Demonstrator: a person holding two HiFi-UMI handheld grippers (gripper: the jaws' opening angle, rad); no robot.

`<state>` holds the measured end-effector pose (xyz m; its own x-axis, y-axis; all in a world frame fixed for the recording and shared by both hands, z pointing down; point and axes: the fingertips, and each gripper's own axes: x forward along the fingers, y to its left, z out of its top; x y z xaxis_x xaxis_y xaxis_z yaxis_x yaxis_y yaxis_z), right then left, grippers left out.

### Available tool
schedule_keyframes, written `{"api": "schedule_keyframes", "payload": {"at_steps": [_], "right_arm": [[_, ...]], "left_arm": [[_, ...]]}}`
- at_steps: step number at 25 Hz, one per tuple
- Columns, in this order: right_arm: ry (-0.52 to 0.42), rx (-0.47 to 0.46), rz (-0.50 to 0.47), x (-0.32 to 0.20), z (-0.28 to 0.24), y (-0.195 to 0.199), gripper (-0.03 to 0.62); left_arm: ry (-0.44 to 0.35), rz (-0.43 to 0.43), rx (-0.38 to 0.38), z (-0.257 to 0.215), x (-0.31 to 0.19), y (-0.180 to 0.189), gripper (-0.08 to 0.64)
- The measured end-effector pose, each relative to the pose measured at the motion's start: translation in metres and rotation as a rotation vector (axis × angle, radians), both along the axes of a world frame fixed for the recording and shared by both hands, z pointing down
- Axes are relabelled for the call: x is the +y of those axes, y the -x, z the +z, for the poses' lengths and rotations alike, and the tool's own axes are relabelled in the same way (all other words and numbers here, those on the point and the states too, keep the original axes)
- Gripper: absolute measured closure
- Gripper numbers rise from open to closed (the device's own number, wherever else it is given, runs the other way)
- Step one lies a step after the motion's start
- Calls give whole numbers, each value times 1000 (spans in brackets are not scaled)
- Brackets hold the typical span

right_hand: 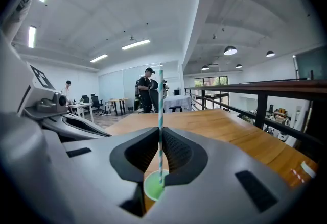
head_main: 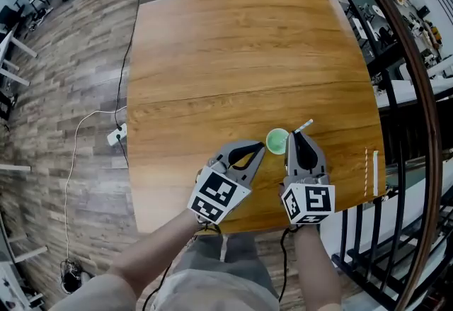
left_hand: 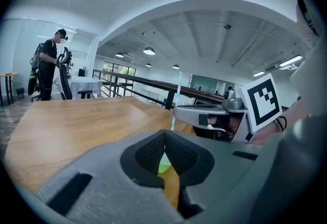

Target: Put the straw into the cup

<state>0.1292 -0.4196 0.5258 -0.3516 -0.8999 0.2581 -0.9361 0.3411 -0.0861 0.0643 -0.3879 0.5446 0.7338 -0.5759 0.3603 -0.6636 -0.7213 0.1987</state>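
- Straw [right_hand: 160,90]: it stands upright, striped in teal and white. Its lower end is already inside the mouth of the green cup [right_hand: 153,188], and most of its length rises above the rim. Upright over the opening looks like the right attitude for dropping straight in without catching the wall.
- Right hand-held gripper [right_hand: 159,136]: its jaws are pressed onto the straw partway up. That leaves the lower end free to enter the cup and keeps the pads clear of the rim. I judge the insertion nearly done; what remains is to spread the jaws and let the straw settle.
- Cup: it sits upright on the table [head_main: 233,54], near the front edge and directly below the tips of both tools. It is small and looks light, so a sideways nudge from the straw could tip it.
- Left hand-held gripper [left_hand: 164,139]: its jaw tips are pressed together, with nothing visibly caught between them, and the cup shows through the gap beneath. It sits just beside the cup, probably to steady or block it. Whether it touches the cup, I cannot tell.
- Spare straws [head_main: 375,173]: two pale sticks lie well apart near the table's right edge, out of the working area.
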Motion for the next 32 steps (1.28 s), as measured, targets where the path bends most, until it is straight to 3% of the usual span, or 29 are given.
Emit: {"api": "schedule_keyframes", "payload": {"at_steps": [18, 32], "right_arm": [[124, 13, 8, -7, 77, -2, 557], [173, 3, -16, -4, 92, 2, 555]], "left_arm": [[103, 10, -9, 49, -1, -12, 546], [126, 29, -37, 64, 15, -15, 546]]}}
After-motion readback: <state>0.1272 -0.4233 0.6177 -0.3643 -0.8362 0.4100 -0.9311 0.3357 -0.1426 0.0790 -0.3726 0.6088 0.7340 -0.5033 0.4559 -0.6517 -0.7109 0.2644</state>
